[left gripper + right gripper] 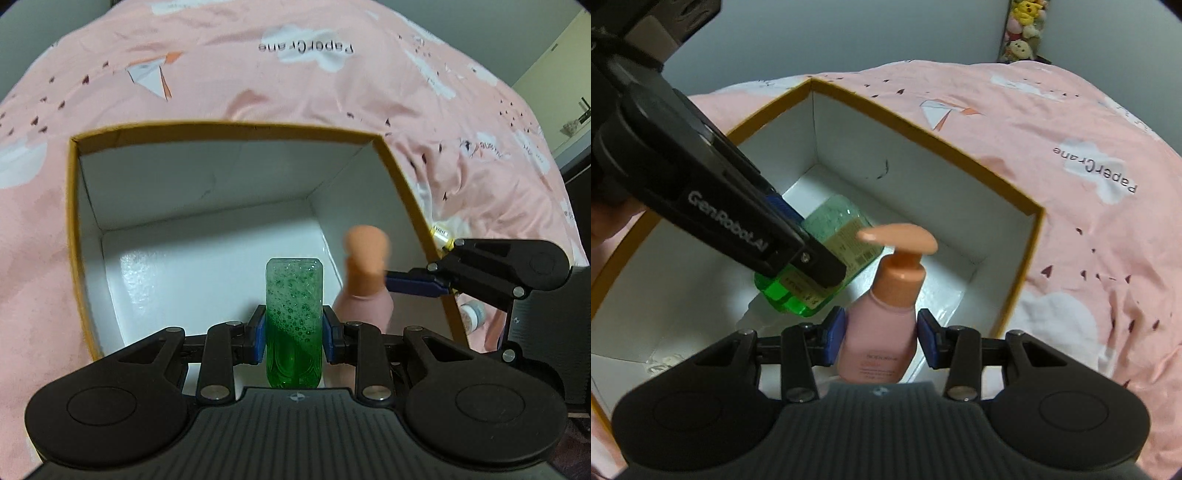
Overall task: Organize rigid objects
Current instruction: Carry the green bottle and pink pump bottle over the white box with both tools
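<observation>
My left gripper (294, 338) is shut on a green liquid bottle (294, 325) with foam in it, held tilted inside an open white box with a mustard rim (229, 127). My right gripper (881, 341) is shut on a pink pump bottle (882, 332) with an orange pump head, also over the box (923, 136). The two bottles are close together near the box's right wall. The pump bottle (364, 291) shows in the left wrist view beside the right gripper's fingers (413, 282). The green bottle (820, 258) shows in the right wrist view under the left gripper's arm.
The box sits on a pink bedspread (295, 74) printed with clouds and paper cranes. A small yellow item (441, 233) and a small white jar (474, 314) lie on the bed outside the box's right wall. Plush toys (1023, 29) hang at the far wall.
</observation>
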### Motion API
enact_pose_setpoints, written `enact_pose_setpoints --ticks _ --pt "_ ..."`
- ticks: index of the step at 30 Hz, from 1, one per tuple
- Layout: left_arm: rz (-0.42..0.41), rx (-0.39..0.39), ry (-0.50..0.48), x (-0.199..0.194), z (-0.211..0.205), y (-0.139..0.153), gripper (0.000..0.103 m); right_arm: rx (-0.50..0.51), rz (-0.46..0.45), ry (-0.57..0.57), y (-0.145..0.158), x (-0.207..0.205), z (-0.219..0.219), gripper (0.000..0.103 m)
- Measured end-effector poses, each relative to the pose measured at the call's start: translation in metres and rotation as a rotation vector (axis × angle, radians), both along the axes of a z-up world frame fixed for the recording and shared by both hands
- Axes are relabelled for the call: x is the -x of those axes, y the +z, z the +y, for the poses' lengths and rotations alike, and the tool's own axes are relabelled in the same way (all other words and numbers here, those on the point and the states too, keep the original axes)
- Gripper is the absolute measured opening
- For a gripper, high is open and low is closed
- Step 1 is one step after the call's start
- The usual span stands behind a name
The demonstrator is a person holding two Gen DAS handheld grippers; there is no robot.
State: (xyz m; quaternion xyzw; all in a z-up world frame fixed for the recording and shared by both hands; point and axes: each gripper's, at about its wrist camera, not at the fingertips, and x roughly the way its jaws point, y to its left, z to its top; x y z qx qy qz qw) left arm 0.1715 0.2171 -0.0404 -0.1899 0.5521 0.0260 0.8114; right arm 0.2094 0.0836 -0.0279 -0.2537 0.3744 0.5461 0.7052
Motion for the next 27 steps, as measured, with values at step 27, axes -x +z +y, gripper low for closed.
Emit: enact_pose_setpoints --ticks 27 --pt "0.213 -0.111 0.027 -0.014 -0.008 -0.006 0.031 0.022 0.171 -0.018 -0.007 -0.032 0.013 0.042"
